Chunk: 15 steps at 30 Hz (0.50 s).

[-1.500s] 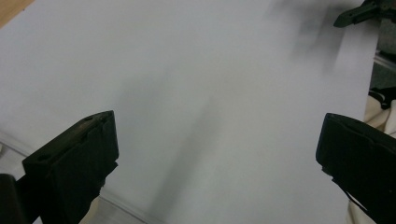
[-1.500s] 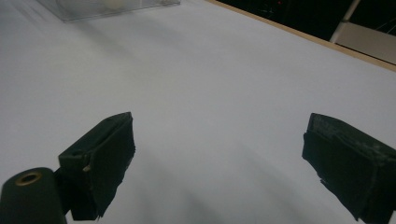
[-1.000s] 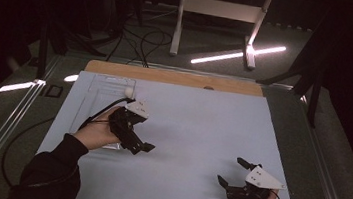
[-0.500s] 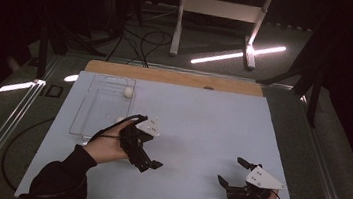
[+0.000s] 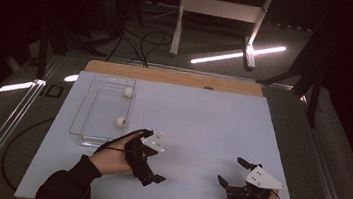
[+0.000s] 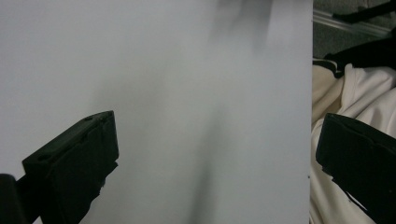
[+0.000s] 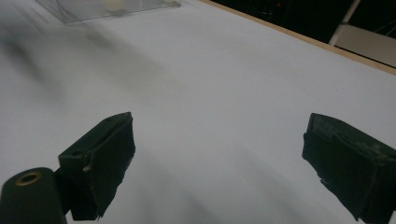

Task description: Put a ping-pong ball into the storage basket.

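Near the table's (image 5: 202, 122) front edge, left gripper (image 5: 151, 178) and right gripper (image 5: 232, 172) rest spread and empty, well apart; clear tray (image 5: 81, 119) with two balls (image 5: 120, 121) lies behind.

Colours on the table
Pale grey-white table (image 5: 201, 132) w/ tan far edge; clear tray (image 5: 106, 102), 2 white balls (image 5: 120, 122); black grippers (image 5: 148, 174), white top plates.

overhead view, two close claw-mounted views

dim room | bright floor streaks | lit table (image 5: 211, 128) | blurred gripper-view shadows
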{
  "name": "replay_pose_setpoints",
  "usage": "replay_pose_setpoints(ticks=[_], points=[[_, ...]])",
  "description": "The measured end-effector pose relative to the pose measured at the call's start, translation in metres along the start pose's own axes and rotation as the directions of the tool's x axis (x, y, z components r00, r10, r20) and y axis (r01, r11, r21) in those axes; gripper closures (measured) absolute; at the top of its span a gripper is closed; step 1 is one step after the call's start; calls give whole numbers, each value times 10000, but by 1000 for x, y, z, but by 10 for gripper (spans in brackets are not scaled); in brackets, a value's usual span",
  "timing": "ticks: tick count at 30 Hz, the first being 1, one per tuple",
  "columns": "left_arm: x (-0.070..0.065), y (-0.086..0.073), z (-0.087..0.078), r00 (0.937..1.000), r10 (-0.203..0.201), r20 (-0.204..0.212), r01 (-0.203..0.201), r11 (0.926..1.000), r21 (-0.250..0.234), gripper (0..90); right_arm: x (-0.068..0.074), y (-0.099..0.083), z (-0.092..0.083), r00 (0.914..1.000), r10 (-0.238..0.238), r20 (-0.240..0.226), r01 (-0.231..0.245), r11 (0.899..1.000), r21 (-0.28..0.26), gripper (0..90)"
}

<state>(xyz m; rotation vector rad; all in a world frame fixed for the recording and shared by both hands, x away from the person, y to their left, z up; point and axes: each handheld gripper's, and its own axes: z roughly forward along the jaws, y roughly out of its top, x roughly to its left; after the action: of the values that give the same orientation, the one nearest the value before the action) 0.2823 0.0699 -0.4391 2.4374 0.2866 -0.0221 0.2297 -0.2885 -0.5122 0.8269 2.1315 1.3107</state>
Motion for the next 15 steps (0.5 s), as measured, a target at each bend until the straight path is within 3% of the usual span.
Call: replay_pose_setpoints(ticks=[6,10,15], points=[[-6,-7,13,9996,90,255,-97,9996,254,4,0,0,0,10000,-29,-18,29,10000,-6,94],[-8,-13,17,9994,298,190,-306,9988,390,4,0,0,0,10000,3,-26,-3,10000,0,94],[-10,-20,20,9992,258,302,-271,9988,417,5,0,0,0,10000,-5,-32,5,10000,12,94]])
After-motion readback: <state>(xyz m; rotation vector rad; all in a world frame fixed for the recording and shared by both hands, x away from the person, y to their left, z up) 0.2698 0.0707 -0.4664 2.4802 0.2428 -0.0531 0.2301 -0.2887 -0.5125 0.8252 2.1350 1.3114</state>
